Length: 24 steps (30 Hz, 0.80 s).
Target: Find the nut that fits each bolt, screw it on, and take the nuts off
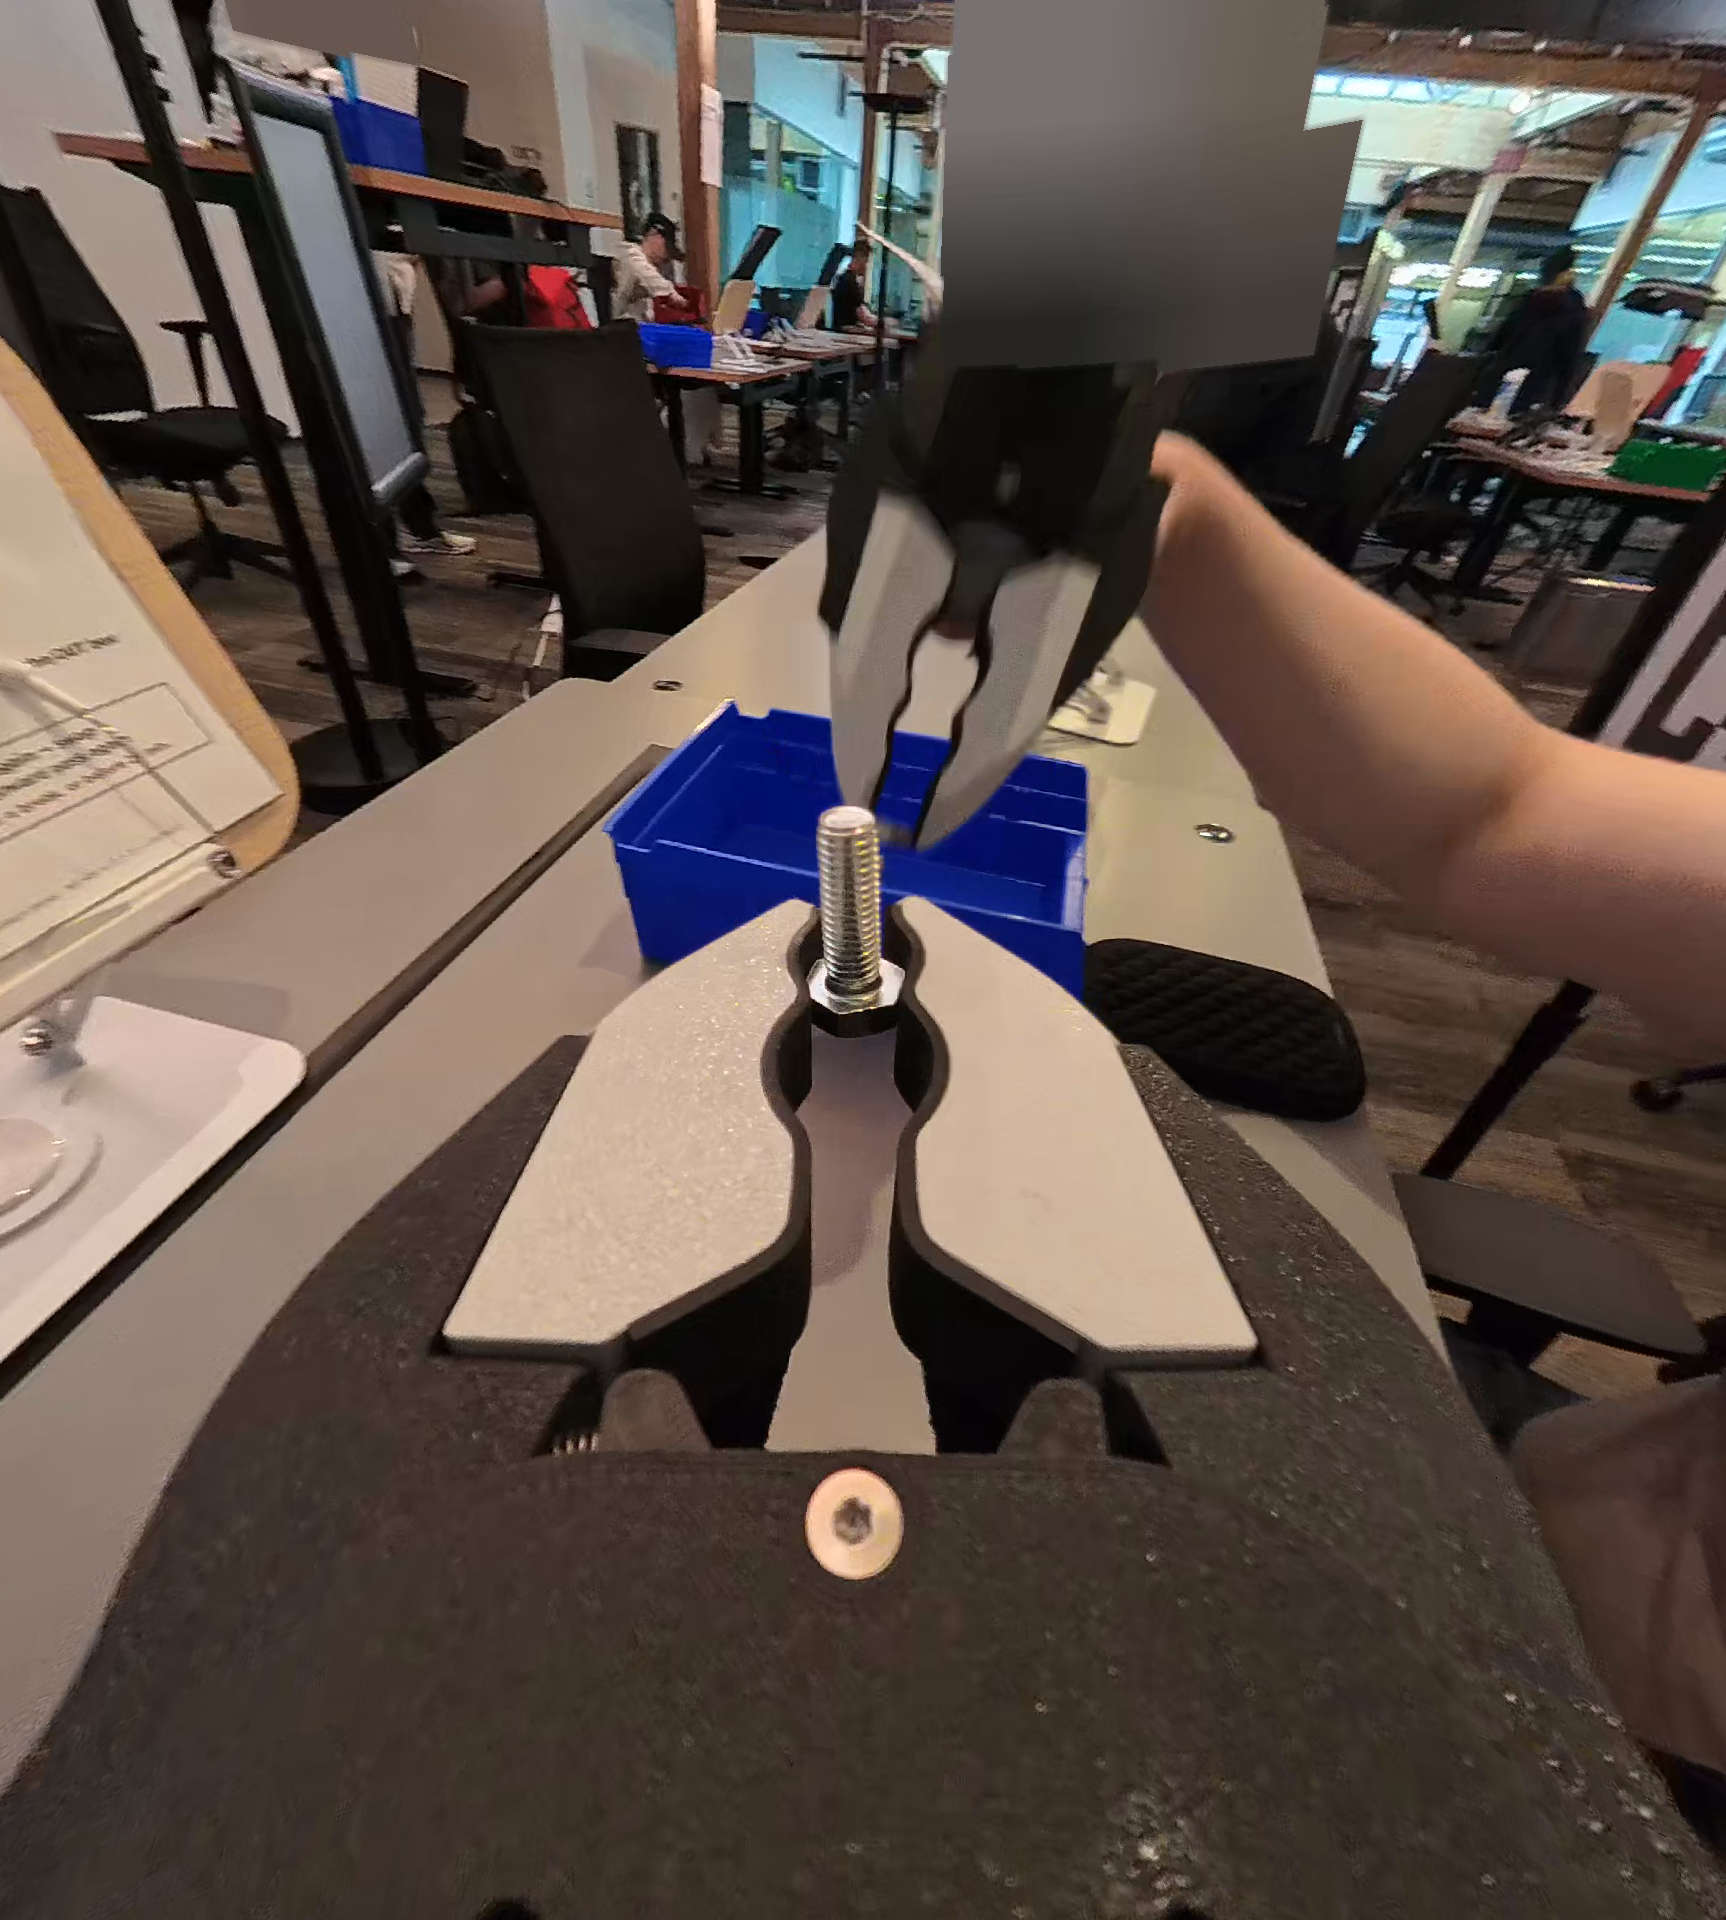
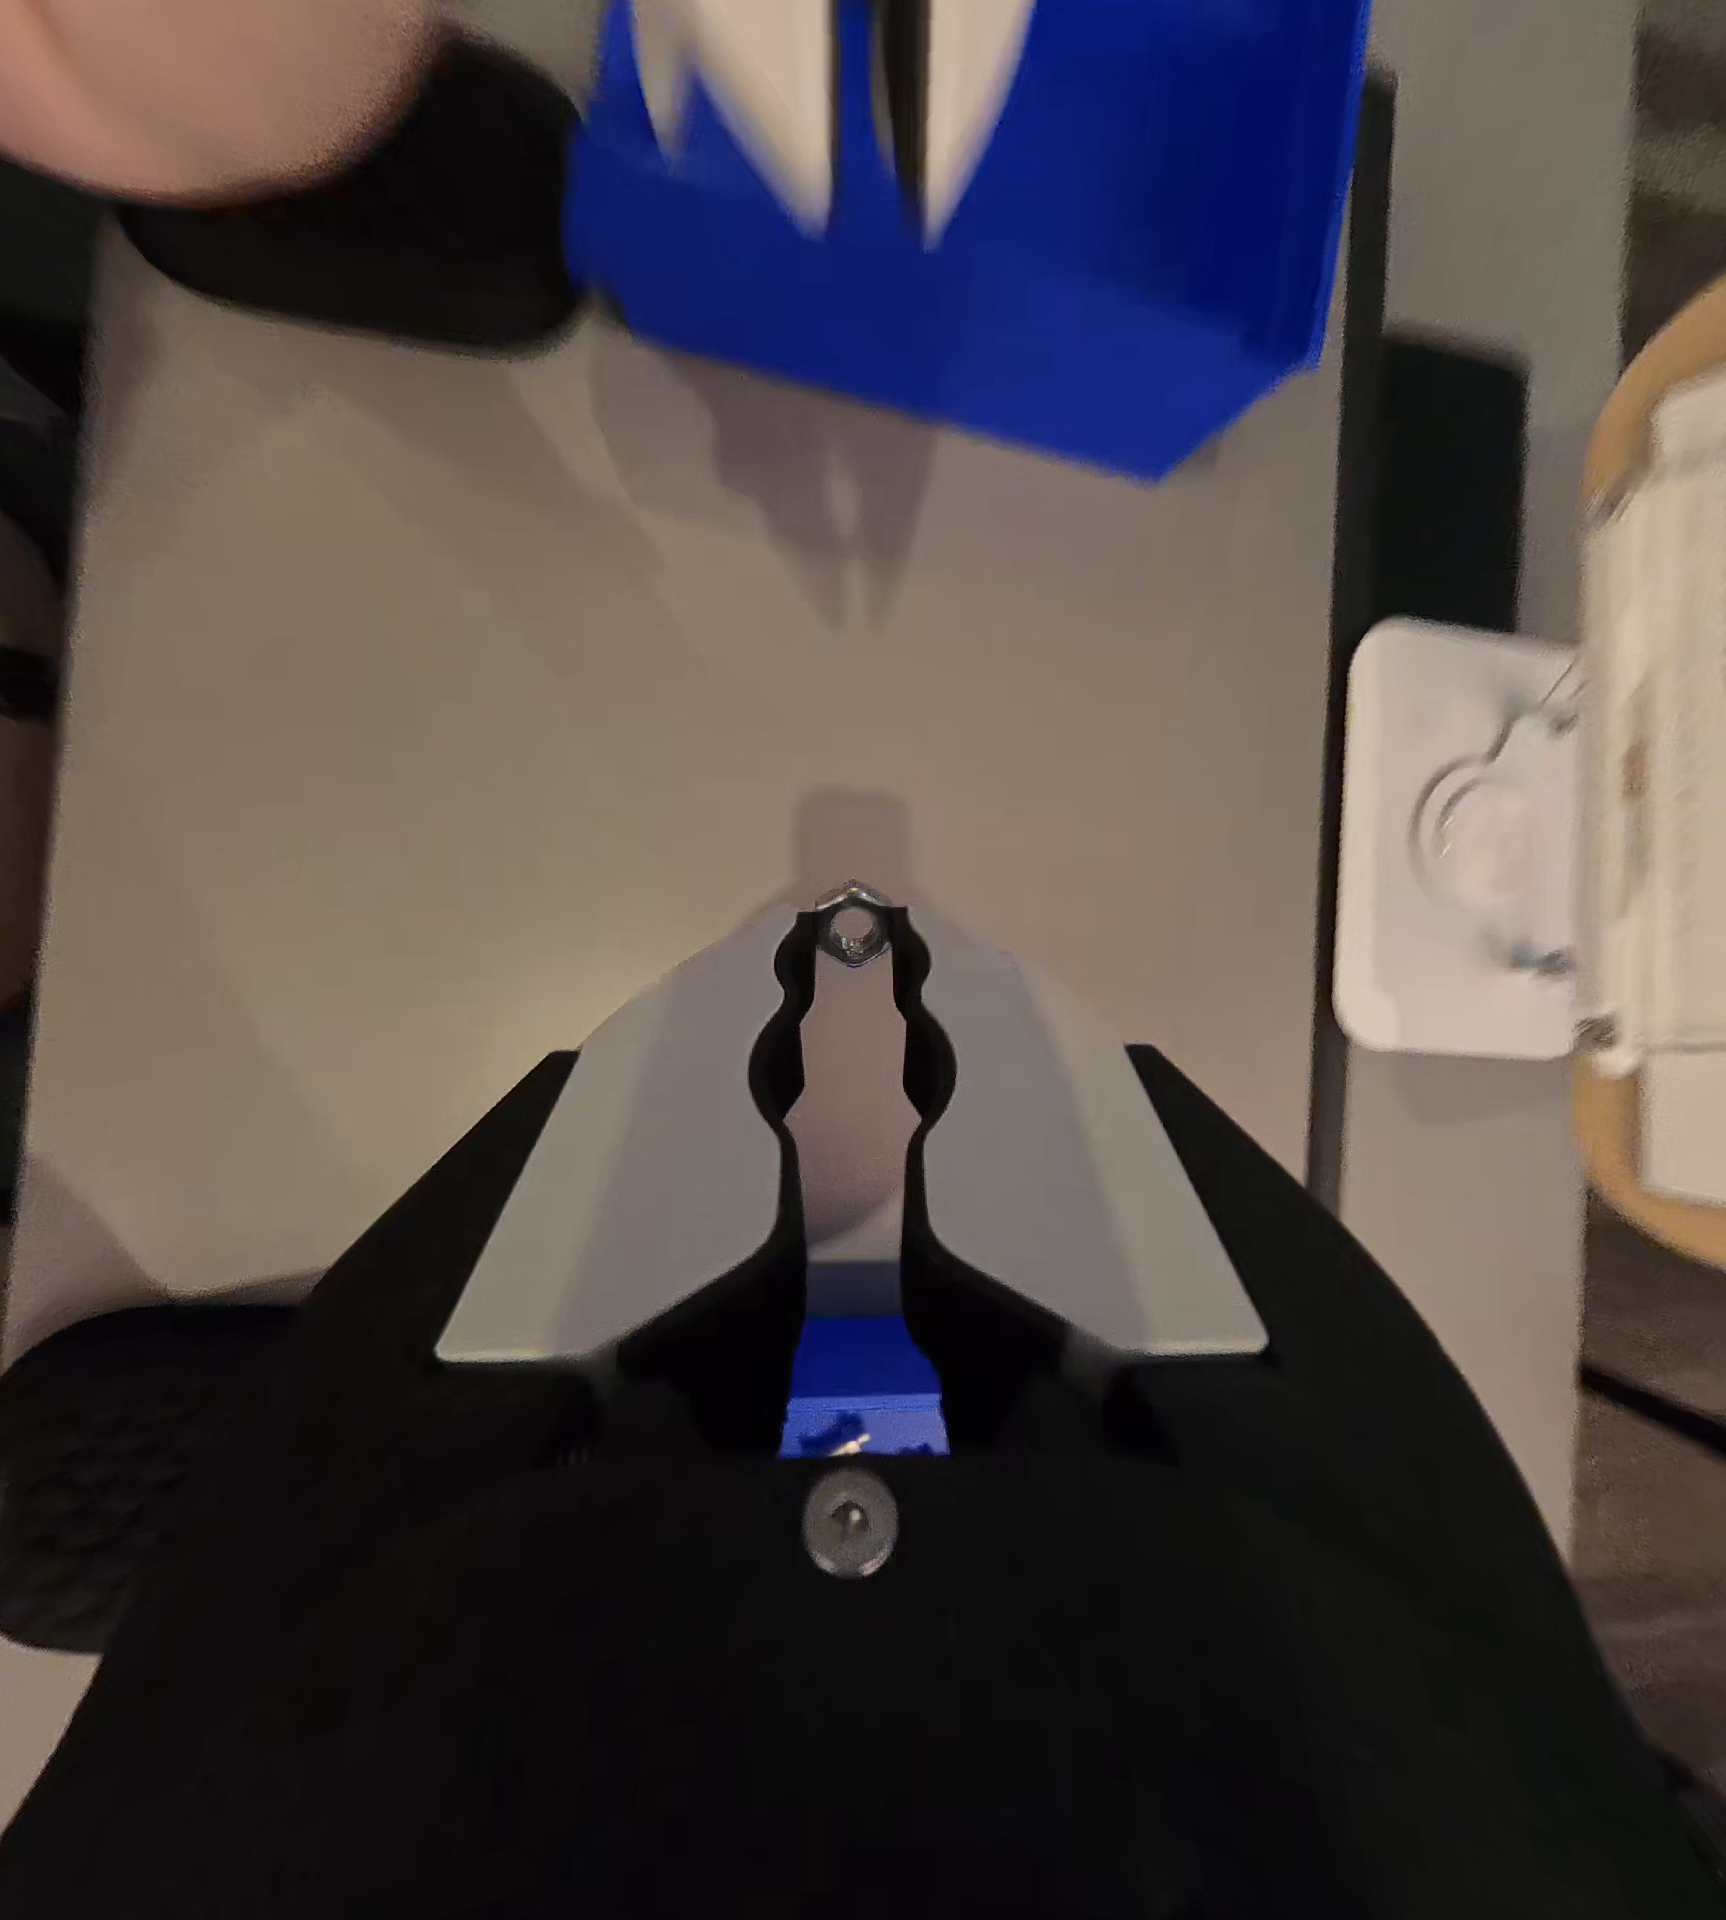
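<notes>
In the left wrist view my left gripper (image 1: pixel 854 920) is shut on the hex head of a silver bolt (image 1: pixel 846 883), which stands upright with its threaded end up. My right gripper (image 1: pixel 900 826) points down from above, its tips just right of the bolt's top. In the right wrist view the right gripper (image 2: pixel 854 925) is shut on a small silver hex nut (image 2: pixel 851 935) at its tips, above the grey table (image 2: pixel 423 727). The left gripper (image 2: pixel 874 223) shows blurred at the top edge, in front of a blue bin (image 2: pixel 942 343).
A blue bin (image 1: pixel 994 925) stands on the grey table (image 1: pixel 423 914) just behind the bolt. A paper sheet on a board with a white base (image 1: pixel 111 1091) stands at the left. A black chair armrest (image 1: pixel 1223 1023) lies at the right. A person's forearm (image 1: pixel 1410 748) reaches in from the right. The grippers' ends are close to 11 cm from one another.
</notes>
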Tool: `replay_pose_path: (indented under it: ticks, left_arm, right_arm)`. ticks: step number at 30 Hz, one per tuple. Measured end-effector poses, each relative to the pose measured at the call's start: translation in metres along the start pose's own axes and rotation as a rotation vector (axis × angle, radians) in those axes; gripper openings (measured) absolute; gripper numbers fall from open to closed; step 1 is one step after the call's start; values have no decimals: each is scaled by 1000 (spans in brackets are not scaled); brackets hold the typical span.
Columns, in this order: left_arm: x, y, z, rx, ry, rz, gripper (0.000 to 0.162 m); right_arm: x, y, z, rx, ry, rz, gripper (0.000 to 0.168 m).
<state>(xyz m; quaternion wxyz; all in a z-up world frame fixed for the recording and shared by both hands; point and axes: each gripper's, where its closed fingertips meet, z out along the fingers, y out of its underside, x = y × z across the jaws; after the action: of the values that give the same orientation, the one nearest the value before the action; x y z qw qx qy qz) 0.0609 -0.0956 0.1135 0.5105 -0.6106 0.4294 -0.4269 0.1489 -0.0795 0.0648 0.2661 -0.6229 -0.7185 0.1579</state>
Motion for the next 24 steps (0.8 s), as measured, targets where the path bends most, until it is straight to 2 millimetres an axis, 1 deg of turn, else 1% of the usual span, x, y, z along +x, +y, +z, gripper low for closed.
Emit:
replay_pose_path:
  ticks: [2, 4, 6, 8, 9, 12, 15, 18, 24]
  left_arm:
    - [7, 3, 6, -12, 40, -6, 10]
    - [15, 7, 12, -31, 67, -2, 10]
    - [22, 9, 18, -40, 93, 0, 10]
    - [31, 11, 24, -46, 121, -2, 10]
    - [35, 11, 26, -48, 133, 0, 10]
    - [47, 15, 35, -66, 163, 12, 11]
    - [57, 19, 43, -80, 183, 29, 11]
    - [62, 22, 48, -83, 193, 34, 11]
    - [64, 25, 56, -73, 222, 13, 11]
  right_arm:
    - [-8, -39, -29, 33, -13, -63, 15]
    - [-15, -71, -46, 27, -32, -123, 15]
    - [-21, -95, -54, -11, -57, -160, 15]
    - [-26, -109, -53, -62, -88, -177, 16]
    - [-27, -112, -51, -97, -95, -181, 16]
    - [-30, -112, -42, -196, -101, -185, 16]
    - [-38, -111, -36, -239, -116, -190, 16]
    - [-44, -109, -34, -261, -119, -199, 16]
    - [-47, -106, -35, -271, -113, -203, 16]
